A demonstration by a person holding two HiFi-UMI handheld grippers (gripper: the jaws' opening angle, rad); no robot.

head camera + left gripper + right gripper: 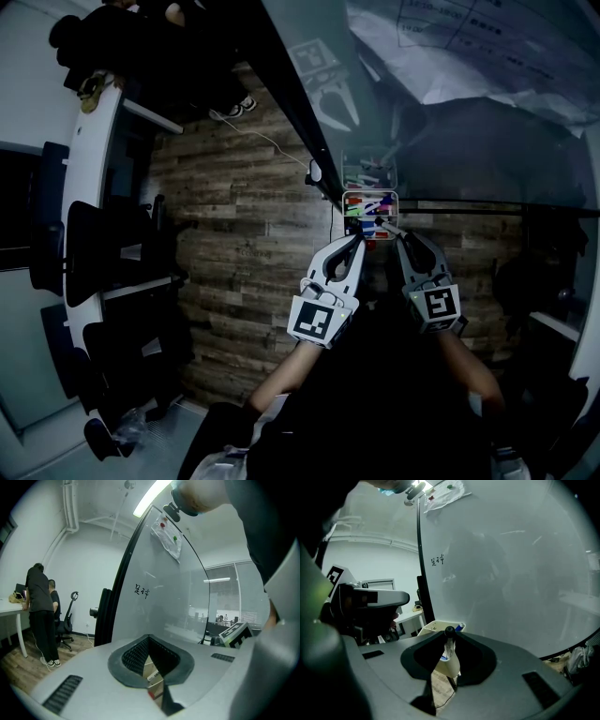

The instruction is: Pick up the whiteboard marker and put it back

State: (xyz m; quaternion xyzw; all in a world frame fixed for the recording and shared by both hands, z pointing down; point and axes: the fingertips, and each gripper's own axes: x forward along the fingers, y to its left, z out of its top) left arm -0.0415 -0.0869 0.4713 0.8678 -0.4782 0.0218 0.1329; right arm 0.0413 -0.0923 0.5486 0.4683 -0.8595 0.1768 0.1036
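Observation:
My right gripper (449, 634) is shut on a whiteboard marker (449, 643), a pale barrel with a black cap that stands up between the jaw tips. Right under it is a white marker holder (435, 626) fixed to the whiteboard (511, 573). In the head view the holder (370, 202) is full of coloured markers, and the right gripper (384, 226) has its tips at the holder's lower edge. Just left of it, my left gripper (357, 240) has its jaws together with nothing in them. In the left gripper view its pads meet in front of the whiteboard (178, 597).
A person (40, 606) stands at a desk at the far left, with office chairs (68, 620) beside them. More dark chairs (94, 244) line a white table (84, 169) on the wood floor. A bagged sheet (168, 532) is pinned high on the board.

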